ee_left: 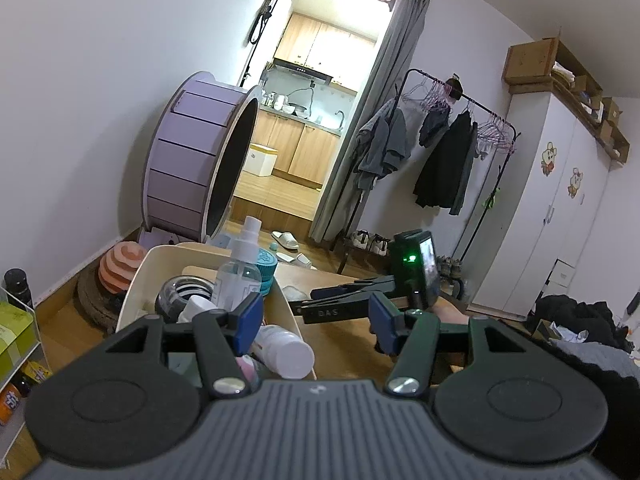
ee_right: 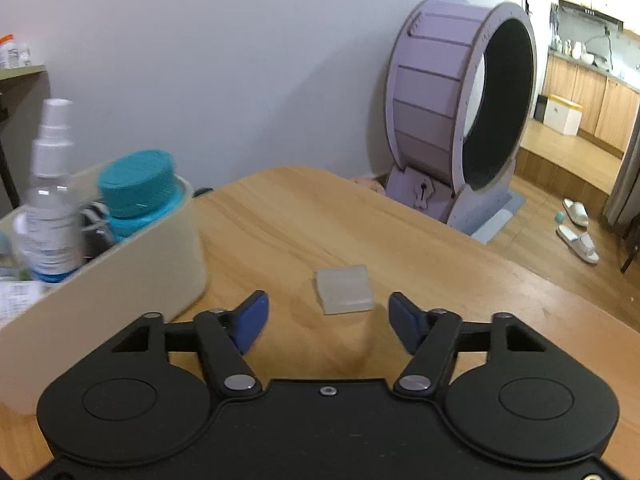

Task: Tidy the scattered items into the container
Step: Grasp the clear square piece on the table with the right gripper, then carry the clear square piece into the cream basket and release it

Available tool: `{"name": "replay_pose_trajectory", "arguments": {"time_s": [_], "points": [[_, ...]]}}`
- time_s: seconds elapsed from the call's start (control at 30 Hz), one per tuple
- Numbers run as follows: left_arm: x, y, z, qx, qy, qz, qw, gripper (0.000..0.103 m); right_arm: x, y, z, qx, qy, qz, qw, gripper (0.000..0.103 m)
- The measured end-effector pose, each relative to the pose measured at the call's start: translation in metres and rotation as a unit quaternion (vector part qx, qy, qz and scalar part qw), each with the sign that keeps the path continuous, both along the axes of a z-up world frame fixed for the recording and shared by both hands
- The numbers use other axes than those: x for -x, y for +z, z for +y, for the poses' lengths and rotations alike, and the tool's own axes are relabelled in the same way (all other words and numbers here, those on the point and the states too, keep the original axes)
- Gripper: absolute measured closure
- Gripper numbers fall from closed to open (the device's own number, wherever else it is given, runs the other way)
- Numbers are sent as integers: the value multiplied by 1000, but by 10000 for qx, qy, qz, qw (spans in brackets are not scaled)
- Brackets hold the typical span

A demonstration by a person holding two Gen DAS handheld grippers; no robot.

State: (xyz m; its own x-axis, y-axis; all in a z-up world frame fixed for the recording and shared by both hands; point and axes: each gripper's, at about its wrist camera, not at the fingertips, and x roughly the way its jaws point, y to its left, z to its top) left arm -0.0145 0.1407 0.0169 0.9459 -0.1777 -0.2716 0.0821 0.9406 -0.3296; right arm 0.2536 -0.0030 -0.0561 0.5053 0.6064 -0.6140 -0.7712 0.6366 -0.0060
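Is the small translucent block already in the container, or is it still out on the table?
Out. The block lies flat on the table, to the right of the container and apart from it, just ahead of the open right gripper.

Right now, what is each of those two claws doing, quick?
Left gripper: open, holding nothing, over the container.
Right gripper: open, holding nothing, the small clear box just ahead on the table.

Cream plastic container on a honey wood-grain tabletop; teal round lid; frosted translucent square block; lilac slatted wheel; blue-padded black tongs.
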Motion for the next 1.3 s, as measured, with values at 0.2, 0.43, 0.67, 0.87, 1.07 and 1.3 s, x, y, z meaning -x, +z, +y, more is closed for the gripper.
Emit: {"name": "replay_pose_trajectory", "arguments": {"time_s": [0.2,0.43,0.67,0.87,1.07,1.3], "points": [[1,-1,-2,-54,-10,5,10000,46,-6,-4,2,-92,-97,-29,9999,48],[4,1,2,35,38,-42,10000,46,5,5,-8,-81,44,-68,9999,79],[7,2,5,73,96,-50,9999,46,21,33,-26,-277,46,-173,9995,89],[10,4,8,57,109,-97,9999,46,37,57,-42,-629,32,-245,9977,89],[18,7,16,96,181,-151,9997,46,76,94,-54,-1117,402,-380,9922,89],[30,9,24,114,291,-211,9993,46,125,101,-28,-1314,1130,-219,9846,89]]}}
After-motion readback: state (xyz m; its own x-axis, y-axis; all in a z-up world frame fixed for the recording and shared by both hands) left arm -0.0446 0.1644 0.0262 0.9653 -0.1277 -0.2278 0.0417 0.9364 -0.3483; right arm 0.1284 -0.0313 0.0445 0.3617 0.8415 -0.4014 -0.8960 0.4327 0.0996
